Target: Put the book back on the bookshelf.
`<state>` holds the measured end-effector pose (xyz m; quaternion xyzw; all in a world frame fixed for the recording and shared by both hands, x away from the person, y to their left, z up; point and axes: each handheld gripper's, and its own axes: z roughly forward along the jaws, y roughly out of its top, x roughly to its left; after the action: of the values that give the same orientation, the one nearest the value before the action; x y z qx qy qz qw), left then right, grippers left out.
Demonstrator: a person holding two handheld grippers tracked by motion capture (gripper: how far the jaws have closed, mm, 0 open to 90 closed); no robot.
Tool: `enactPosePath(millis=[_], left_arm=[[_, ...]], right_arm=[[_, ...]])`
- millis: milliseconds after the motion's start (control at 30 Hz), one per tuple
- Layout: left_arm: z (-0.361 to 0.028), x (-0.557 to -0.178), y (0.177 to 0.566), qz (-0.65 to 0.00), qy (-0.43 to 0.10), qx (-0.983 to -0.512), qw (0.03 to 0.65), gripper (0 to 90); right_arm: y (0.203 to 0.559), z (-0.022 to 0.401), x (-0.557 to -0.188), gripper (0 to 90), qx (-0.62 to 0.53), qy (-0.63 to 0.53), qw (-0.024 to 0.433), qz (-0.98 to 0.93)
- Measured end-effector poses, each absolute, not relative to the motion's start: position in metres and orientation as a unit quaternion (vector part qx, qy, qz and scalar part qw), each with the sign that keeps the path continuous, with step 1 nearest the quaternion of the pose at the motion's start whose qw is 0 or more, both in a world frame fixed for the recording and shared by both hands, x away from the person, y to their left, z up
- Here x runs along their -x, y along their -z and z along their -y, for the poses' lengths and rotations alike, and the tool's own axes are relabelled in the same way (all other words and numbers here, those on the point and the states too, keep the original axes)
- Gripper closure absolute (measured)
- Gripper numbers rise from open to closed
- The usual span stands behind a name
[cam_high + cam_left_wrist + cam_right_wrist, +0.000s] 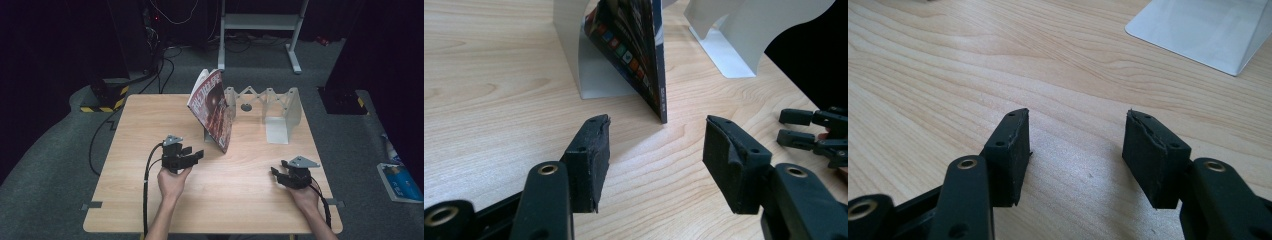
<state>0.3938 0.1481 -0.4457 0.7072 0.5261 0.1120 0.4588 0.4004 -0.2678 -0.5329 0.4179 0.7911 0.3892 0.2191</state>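
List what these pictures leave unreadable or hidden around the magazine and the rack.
- Magazine cover lettering: too small and blurred in the high view; seen nearly edge-on in the left gripper view.
- Its top: cut off by the upper edge of the left gripper view.
- White expanding rack: its left end sits behind the magazine in the high view.
- Rack's right-hand plate: cropped by the edges of the right gripper view.

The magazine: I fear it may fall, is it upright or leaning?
Leaning. The magazine tilts against the grey rack, its bottom corner on the wooden table.
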Motion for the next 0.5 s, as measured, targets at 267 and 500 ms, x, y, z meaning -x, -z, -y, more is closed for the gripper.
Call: enactPosePath(millis=[267, 500], left_arm=[[-0.145, -0.397, 0.455, -0.532, -0.107, -0.71, 0.45, 44.0], [-0.143, -0.399, 0.464, -0.539, -0.1, -0.708, 0.446, 44.1]], right_arm=[[0.533, 0.268, -0.4, 44.1, -0.418, -0.389, 0.219, -0.791], [0.533, 0.268, -0.4, 44.1, -0.418, -0.389, 0.219, -0.791]])
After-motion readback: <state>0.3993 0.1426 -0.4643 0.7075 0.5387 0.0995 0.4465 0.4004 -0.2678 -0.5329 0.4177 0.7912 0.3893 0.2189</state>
